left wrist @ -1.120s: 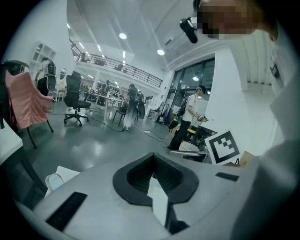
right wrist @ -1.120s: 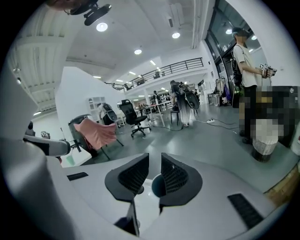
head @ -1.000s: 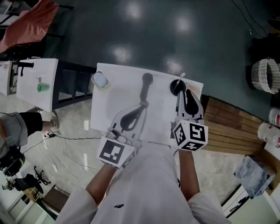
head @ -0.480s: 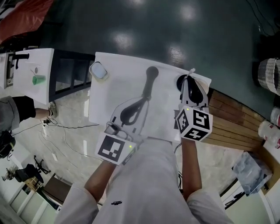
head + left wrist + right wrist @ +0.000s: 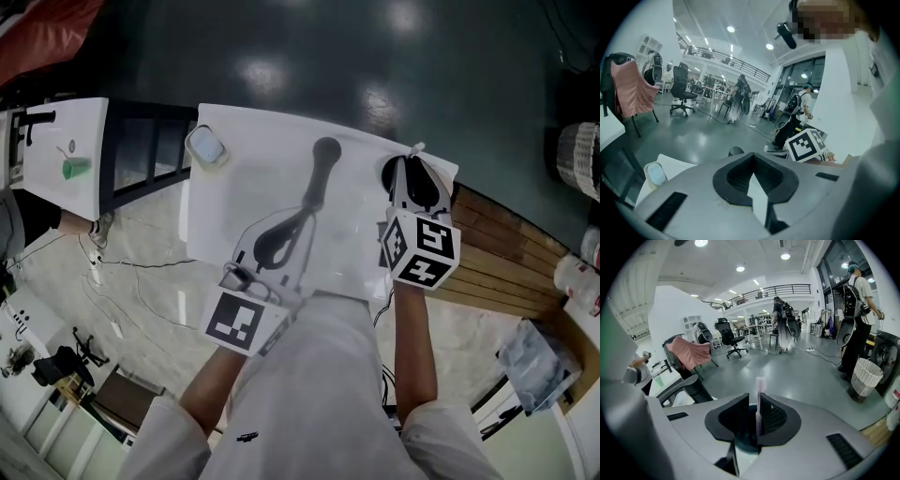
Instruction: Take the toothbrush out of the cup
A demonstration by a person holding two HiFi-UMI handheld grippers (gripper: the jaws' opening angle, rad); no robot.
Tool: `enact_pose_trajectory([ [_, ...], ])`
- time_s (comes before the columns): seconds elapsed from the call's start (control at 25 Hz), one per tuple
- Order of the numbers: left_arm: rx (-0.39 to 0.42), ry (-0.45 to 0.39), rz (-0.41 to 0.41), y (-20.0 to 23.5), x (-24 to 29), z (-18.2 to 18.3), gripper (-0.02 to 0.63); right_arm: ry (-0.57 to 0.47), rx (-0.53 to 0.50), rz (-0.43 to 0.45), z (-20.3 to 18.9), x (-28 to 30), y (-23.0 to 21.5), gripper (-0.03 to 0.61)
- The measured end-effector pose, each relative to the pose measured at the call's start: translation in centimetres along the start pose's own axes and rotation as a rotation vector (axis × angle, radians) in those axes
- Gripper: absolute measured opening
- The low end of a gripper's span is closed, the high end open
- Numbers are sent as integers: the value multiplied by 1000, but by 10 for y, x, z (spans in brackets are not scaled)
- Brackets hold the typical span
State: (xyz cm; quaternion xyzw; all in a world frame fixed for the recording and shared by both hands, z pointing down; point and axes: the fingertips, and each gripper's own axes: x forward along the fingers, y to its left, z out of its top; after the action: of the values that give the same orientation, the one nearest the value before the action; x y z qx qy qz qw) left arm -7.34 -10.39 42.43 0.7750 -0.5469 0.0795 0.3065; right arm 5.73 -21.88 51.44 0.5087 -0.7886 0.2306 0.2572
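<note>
Nearest you, your left gripper point(image 5: 752, 157) is clamped shut on nothing. Your right gripper point(image 5: 753, 401) is unclenched around the toothbrush point(image 5: 760, 385), which stands upright in the cup point(image 5: 746, 445), closer to one pad. Closing off-centre could shove it and tip the cup, which sits by the table's point(image 5: 262, 159) far corner and could fall.

Open lab hall: office chairs point(image 5: 729, 336), mezzanine railing point(image 5: 778, 289), glossy floor point(image 5: 801, 369).

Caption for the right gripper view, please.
Right tool, jaws apart, straddles the toothbrush standing in the cup, not yet clamped.
</note>
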Motion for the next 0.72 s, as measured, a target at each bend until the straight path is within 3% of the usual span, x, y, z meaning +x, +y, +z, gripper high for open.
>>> enact_pose_trajectory([
  [0.56, -4, -4, 20, 3, -12, -3, 2, 37, -28, -15, -4, 13, -3, 52],
  [0.72, 4, -18, 24, 3, -19, -4, 2, 41, -43, -10, -5, 12, -2, 17],
])
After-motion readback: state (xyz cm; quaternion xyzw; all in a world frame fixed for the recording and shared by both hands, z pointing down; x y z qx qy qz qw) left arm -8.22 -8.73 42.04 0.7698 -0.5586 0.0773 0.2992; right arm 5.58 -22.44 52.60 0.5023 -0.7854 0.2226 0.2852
